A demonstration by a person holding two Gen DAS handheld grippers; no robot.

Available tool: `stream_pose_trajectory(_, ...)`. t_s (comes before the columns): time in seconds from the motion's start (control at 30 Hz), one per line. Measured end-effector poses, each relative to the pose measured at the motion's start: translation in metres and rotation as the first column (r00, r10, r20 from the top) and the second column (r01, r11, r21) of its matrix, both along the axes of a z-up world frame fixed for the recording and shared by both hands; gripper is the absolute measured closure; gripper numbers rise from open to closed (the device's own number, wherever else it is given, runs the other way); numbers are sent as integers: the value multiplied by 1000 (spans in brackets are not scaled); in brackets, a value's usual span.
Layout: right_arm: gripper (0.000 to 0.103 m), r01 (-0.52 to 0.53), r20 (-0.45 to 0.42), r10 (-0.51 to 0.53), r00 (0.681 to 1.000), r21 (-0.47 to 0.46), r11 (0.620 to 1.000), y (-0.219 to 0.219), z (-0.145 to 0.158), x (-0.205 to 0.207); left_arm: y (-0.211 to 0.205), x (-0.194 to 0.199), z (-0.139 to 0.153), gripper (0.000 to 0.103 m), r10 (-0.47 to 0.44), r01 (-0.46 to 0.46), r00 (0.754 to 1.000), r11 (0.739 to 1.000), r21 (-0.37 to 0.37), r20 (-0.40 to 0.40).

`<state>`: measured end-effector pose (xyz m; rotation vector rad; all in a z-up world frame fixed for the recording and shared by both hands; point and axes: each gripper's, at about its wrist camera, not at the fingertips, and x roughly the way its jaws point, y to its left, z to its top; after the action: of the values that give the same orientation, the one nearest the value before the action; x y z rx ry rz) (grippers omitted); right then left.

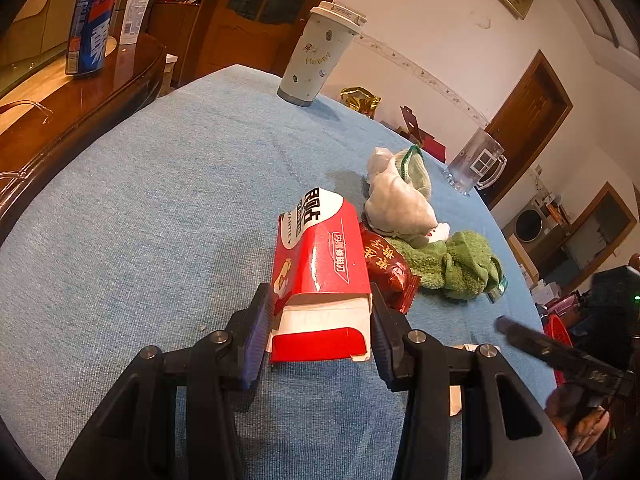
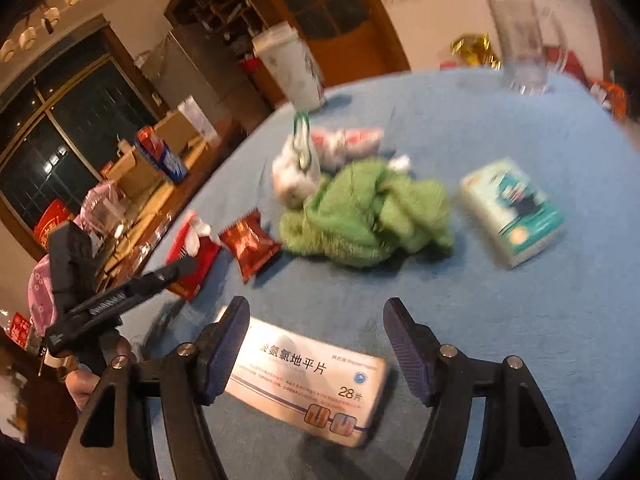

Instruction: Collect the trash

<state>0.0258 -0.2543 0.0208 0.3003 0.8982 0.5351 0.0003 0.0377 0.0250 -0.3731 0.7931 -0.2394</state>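
teal packet (image 2: 514, 212) visible only from right wrist.

Three boxes (image 2: 308, 380), two cups (image 1: 316, 56), one towel (image 2: 368, 216).

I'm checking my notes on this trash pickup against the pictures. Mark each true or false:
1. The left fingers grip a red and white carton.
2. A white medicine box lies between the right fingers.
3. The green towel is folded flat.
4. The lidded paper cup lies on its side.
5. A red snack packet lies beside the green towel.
1. True: the left gripper is shut on the red and white carton.
2. True: the white medicine box lies between the open right gripper fingers.
3. False: the green towel is crumpled.
4. False: the paper cup stands upright.
5. True: the red snack packet lies beside it.
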Motion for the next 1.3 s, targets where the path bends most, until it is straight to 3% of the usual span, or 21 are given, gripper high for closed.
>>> stream_pose_trajectory(0.23, 29, -197, -32, 196, 980, -36, 980, 20, -2, -38, 0, 0, 0, 59, -1, 1, 1000, 1000, -2, 0)
stream_pose_trajectory(0.37, 29, -316, -9, 318, 948, -139, 938, 45, 0, -69, 0, 0, 0, 59, 0, 0, 1000, 1000, -4, 0)
stream_pose_trajectory(0.43, 29, -321, 14, 331, 944, -209, 924, 57, 1, -75, 0, 0, 0, 59, 0, 0, 1000, 1000, -3, 0)
stream_pose_trajectory(0.5, 29, -290, 57, 320, 946, -300, 909, 68, 1, -77, 0, 0, 0, 59, 0, 0, 1000, 1000, -1, 1)
stream_pose_trajectory(0.6, 29, -272, 57, 307, 950, -329, 904, 79, -5, -69, 0, 0, 0, 59, -1, 1, 1000, 1000, -1, 0)
stream_pose_trajectory(0.63, 31, -270, 54, 304, 951, -333, 904, 80, -7, -67, 0, 0, 0, 59, -1, 1, 1000, 1000, -1, 0)
stream_pose_trajectory(0.67, 43, -267, 51, 301, 952, -342, 901, 83, -10, -66, 0, 0, 0, 59, -1, 1, 1000, 1000, -1, 0)
stream_pose_trajectory(0.77, 46, -232, 89, 281, 956, -363, 902, 87, -10, -70, -1, 0, 0, 59, -2, 2, 1000, 1000, -2, 2)
stream_pose_trajectory(0.93, 47, -98, 178, 157, 972, -301, 948, 65, -2, -82, 1, -4, 2, 61, -8, 8, 999, 1000, -16, 34)
stream_pose_trajectory(1.03, 47, 32, 201, 6, 979, -186, 982, 34, 1, -81, 0, -11, 8, 61, -10, 11, 997, 1000, -14, 78)
stream_pose_trajectory(1.17, 47, 171, 213, -147, 966, -101, 980, 7, 3, -82, -6, -18, 15, 61, -20, 18, 993, 1000, 17, 119)
stream_pose_trajectory(1.3, 47, 180, 227, -149, 962, -120, 976, 13, 6, -83, -9, -10, 9, 61, 2, -4, 999, 999, 52, 41)
